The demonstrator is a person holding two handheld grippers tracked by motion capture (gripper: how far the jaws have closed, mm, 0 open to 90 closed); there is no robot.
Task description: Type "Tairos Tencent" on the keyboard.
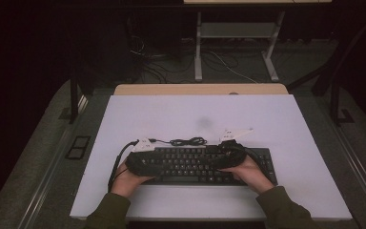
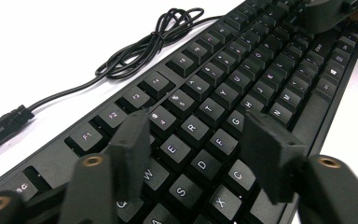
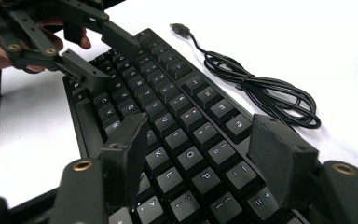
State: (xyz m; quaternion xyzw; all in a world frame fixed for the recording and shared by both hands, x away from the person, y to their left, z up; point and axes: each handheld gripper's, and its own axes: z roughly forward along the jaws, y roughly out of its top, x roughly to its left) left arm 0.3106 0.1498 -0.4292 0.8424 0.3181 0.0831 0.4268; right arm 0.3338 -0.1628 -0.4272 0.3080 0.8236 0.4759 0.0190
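- One black keyboard (image 1: 198, 164) lies flat on the white worktop (image 1: 276, 124), near its front edge, long axis running left to right across it, key rows facing up.
- Behind the keyboard's back edge lies its coiled cable (image 1: 188, 141), plug end loose on the worktop.
- Over the keyboard's left end hovers the left gripper (image 1: 145, 162), jaws parted to a middling gap above the keys, nothing between them.
- Over the right half hangs the right gripper (image 1: 226, 160), jaws likewise parted and empty.
- Both hands come in from the keyboard's near side, angled inward.

High view overhead, both gripper views close, sharing keyboard (image 1: 205, 164)
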